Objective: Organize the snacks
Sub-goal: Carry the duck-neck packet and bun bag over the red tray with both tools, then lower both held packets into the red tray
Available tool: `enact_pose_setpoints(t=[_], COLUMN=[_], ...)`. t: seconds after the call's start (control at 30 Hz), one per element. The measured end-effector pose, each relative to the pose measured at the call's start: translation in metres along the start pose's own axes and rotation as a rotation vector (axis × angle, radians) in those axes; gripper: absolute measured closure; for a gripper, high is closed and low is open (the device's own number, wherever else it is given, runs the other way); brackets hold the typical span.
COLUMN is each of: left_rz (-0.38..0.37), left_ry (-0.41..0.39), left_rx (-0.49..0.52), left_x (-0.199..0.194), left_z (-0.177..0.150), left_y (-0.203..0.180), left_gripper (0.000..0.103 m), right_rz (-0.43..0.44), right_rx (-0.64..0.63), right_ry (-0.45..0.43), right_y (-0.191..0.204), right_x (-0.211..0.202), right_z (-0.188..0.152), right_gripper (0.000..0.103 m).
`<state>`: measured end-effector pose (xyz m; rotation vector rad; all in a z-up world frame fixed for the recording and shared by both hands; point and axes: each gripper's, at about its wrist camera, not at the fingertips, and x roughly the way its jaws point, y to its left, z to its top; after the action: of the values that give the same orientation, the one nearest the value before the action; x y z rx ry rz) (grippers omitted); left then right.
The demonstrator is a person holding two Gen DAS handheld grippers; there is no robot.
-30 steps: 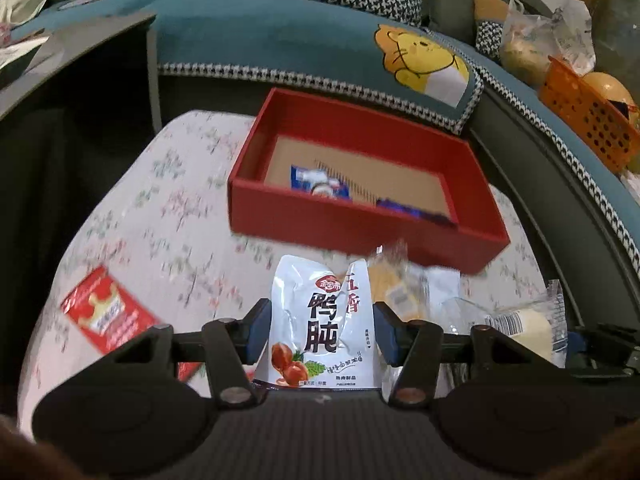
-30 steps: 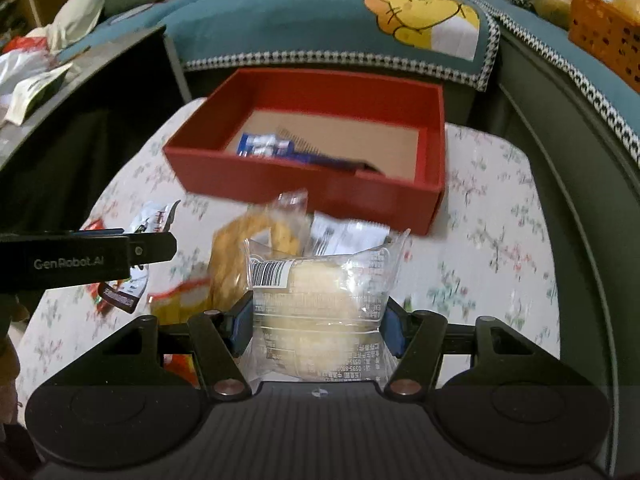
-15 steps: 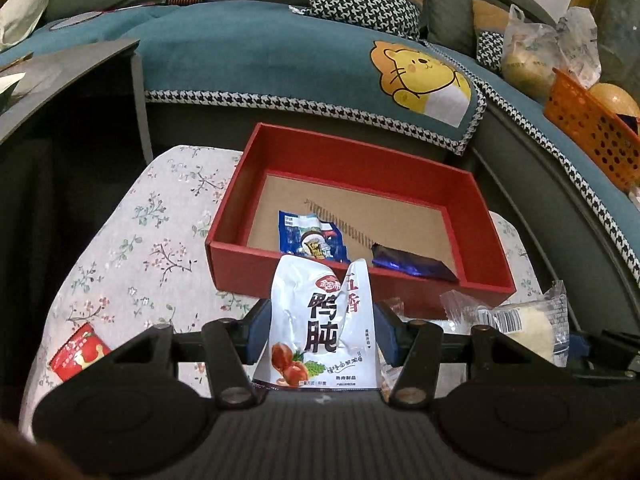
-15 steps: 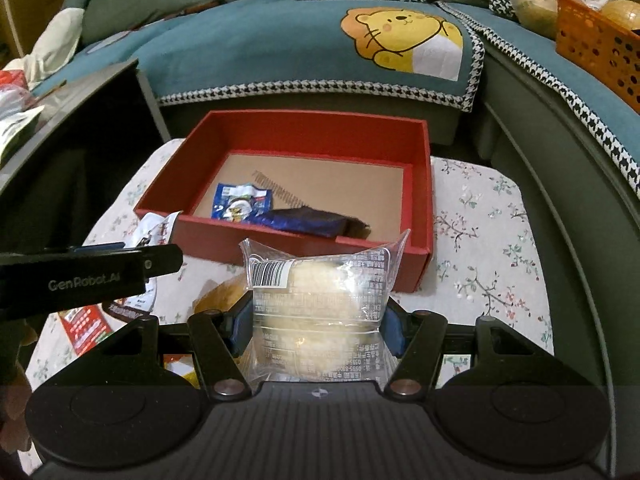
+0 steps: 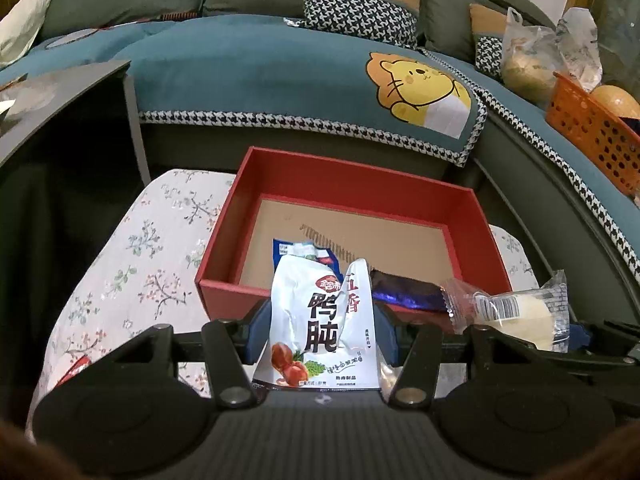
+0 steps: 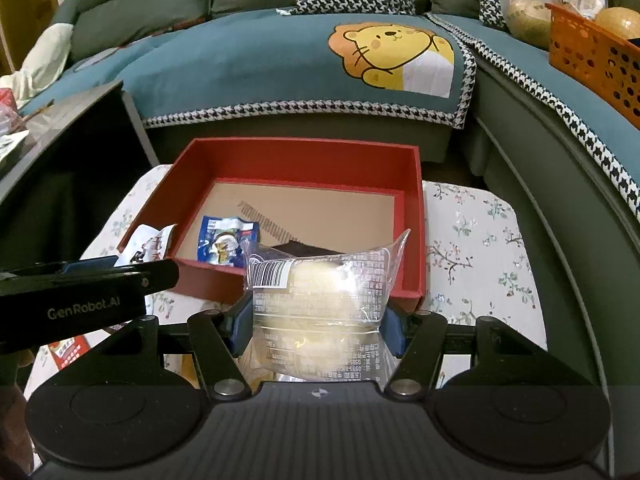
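My left gripper (image 5: 322, 330) is shut on a silver snack pouch (image 5: 324, 320) with Chinese print, held above the near wall of the red box (image 5: 224, 240). My right gripper (image 6: 316, 326) is shut on a clear-wrapped yellow cake (image 6: 320, 296), also just in front of the red box (image 6: 412, 200). The cake shows at the right of the left wrist view (image 5: 516, 312). Inside the box lie a blue packet (image 6: 226, 240) and a dark purple bar (image 5: 404, 294). The left gripper appears in the right wrist view (image 6: 88, 280).
The box stands on a floral-covered table (image 6: 480, 248). A red packet (image 6: 66, 350) lies on the table at the near left. A dark side table (image 5: 60, 92) is at left. A teal sofa (image 5: 260, 64) is behind, with an orange basket (image 5: 592, 136) at right.
Both grippers have risen and moved forward toward the red box with their snacks still held. The loose snacks on the table have dropped out of sight below.
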<state>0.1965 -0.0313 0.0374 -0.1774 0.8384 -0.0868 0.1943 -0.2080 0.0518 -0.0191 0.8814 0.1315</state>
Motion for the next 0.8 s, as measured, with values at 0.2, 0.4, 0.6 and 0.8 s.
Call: enact_pose_setpoints(t=[0.2,0.4,0.6,0.8], left_rz=[0.004,0.010,0.010,0.010], left_ry=[0.003,-0.006,-0.009,-0.014], left_rx=[-0.003,0.006,0.007,0.000], left_x=[0.008,0.011,0.016,0.023], left_z=[0.006,0.010,0.015,0.024], left_y=[-0.002,-0.006,-0.008,-0.008], left_gripper=[0.030,0.030,0.030,0.030], right_rz=[-0.003,-0.005,-0.013,-0.020], right_rx=[0.001,0.006,0.011,0.017], right_ry=[-0.006,-0.013,-0.018,-0.016], right_y=[-0.003,-0.006,-0.009,-0.013], right_x=[0.004,0.006,0.011,0.017], right_z=[0.006,0.010,0.015,0.019], right_gripper=[0.034,0.034,0.034,0.034])
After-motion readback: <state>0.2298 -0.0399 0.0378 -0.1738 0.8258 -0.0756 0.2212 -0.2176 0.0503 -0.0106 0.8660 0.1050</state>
